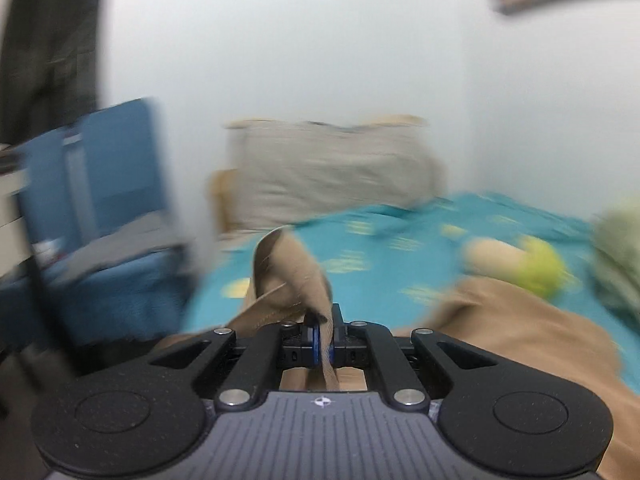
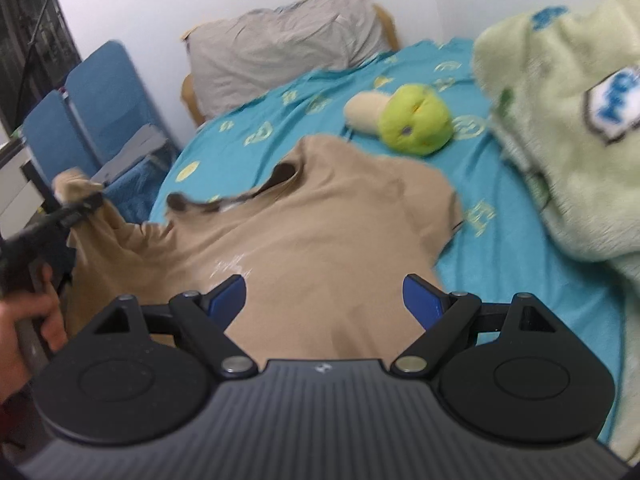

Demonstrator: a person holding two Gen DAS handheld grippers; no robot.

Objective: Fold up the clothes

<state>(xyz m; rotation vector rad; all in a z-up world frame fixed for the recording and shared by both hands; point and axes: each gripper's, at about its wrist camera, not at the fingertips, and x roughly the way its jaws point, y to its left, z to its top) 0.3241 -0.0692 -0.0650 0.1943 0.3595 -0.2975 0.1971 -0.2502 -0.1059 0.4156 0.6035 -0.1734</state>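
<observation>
The left tool [image 1: 322, 340] has its jaws pinched tight on a sleeve edge of the tan T-shirt [image 2: 320, 232], lifting that corner off the bed [image 2: 540, 280] at the shirt's left side. The right tool [image 2: 324, 298] hangs spread wide over the shirt's lower body, gripping nothing. The shirt lies mostly flat, collar away from the tools.

The likely trouble: the pinch looks thin (just a fold of hem), so a quick pull could slip it free, or drag the whole shirt sideways since the right tool pins nothing.

Just past the shirt's collar lies a green plush toy [image 2: 416, 120]; right of the shirt, a pale green fleece blanket [image 2: 560, 120]; beyond, a grey pillow [image 2: 280, 52]. Left of the shirt, off the bed, stands a blue chair [image 2: 100, 112].
</observation>
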